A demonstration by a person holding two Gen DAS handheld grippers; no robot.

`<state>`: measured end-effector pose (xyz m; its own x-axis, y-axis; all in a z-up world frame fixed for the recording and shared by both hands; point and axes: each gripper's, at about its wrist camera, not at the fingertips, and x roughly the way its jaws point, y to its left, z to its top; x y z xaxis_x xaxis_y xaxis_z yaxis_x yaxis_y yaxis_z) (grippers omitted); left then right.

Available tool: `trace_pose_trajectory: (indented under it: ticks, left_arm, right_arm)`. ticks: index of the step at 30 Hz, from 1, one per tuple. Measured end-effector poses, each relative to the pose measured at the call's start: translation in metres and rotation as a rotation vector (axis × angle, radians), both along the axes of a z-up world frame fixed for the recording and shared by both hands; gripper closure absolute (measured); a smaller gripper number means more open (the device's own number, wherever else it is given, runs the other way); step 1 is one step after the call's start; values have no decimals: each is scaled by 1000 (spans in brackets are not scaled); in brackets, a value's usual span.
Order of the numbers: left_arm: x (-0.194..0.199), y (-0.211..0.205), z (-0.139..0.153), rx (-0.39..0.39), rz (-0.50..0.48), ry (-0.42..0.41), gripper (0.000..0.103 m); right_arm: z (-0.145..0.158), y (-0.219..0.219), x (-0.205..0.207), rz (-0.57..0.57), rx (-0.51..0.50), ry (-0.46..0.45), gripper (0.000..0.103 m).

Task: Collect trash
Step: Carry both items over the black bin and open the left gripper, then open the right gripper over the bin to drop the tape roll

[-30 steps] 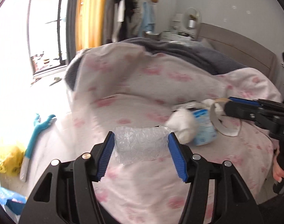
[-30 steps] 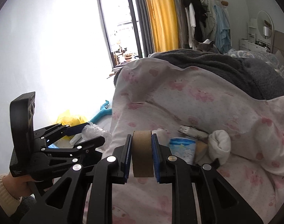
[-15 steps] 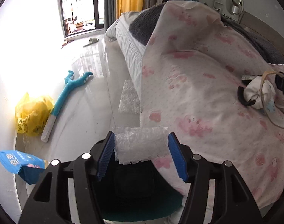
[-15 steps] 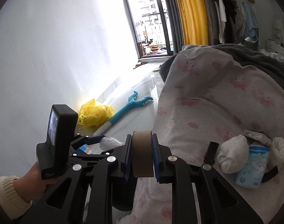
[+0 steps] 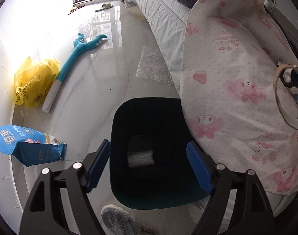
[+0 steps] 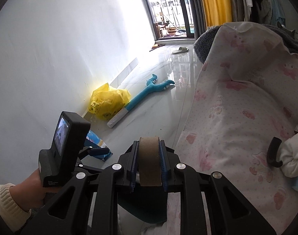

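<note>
My left gripper (image 5: 149, 164) is open and empty, hanging right over a dark teal trash bin (image 5: 117, 178) on the floor beside the bed. A piece of clear bubble wrap (image 5: 141, 157) lies at the bottom of the bin. My right gripper (image 6: 148, 166) is shut on a brown cardboard tape ring (image 6: 150, 162), held above the bed's edge; the ring (image 5: 284, 105) also shows at the right of the left wrist view. The bin's rim (image 6: 143, 215) shows below the right gripper.
On the floor lie a bubble wrap sheet (image 5: 153, 66), a blue snack bag (image 5: 27, 146), a yellow plastic bag (image 5: 33, 82) and a teal plush toy (image 5: 76, 56). The pink-patterned quilt (image 5: 237, 74) hangs over the bed. A white sock bundle (image 6: 292, 156) lies on it.
My left gripper swung from the bed to over the bin, opened wider and let go of the bubble wrap, which now lies in the bin. The right gripper followed with the tape ring.
</note>
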<state>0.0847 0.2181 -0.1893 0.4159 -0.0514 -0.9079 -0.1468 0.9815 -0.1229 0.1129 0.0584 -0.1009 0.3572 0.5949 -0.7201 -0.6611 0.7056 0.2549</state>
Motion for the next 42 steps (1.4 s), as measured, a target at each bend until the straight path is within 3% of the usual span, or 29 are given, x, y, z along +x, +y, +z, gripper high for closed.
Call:
trace_pose_trajectory:
  ticks: [5, 12, 19, 28, 38, 40, 42]
  left_arm:
    - [-8, 17, 10, -3, 40, -35, 19]
    - [-22, 30, 39, 10, 47, -152, 16]
    - [-37, 41, 61, 21, 60, -249, 15]
    - [-50, 47, 79, 27, 54, -310, 15]
    - [-64, 47, 109, 40, 41, -425, 15]
    - [-66, 46, 115, 46, 39, -447, 14]
    - [-68, 45, 121, 48, 39, -470, 14]
  right_arm:
    - [-20, 16, 5, -2, -30, 34, 82]
    - [-58, 40, 12, 7, -88, 98, 82]
    - [-99, 54, 23, -21, -83, 229, 82]
    - [-145, 74, 22, -35, -204, 282, 82]
    - [-174, 85, 11, -16, -324, 280, 82]
    - [-176, 85, 10, -14, -339, 279, 75]
    - [-174, 83, 8, -12, -341, 272, 61]
